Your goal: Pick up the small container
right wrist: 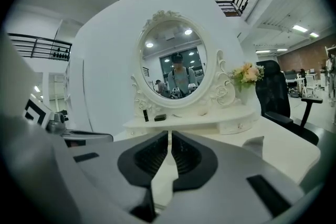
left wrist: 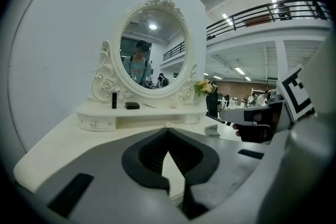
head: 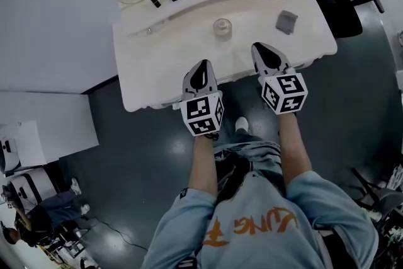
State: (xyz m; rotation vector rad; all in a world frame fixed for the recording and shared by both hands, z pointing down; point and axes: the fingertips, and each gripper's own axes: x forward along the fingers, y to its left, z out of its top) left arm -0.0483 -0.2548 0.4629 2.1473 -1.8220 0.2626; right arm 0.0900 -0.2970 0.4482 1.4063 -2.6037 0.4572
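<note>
Orange lettering on the person's light-blue sweatshirt (head: 252, 223), lower centre, cannot be read. Each gripper's cube carries black-and-white square markers. The small container (head: 221, 27) is round, clear and glassy. It stands upper centre on the white vanity table (head: 157, 66), apart from both grippers. Left gripper (head: 203, 67) and right gripper (head: 259, 48) have their jaws together, holding nothing.

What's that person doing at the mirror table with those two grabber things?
A person stands at a white dressing table, holding a gripper in each hand. The left hand-held gripper and the right hand-held gripper are both shut and empty, over the table's near edge. The small clear container sits untouched just ahead, between them. A small grey object lies to its right. Nothing has been picked up yet.
</note>
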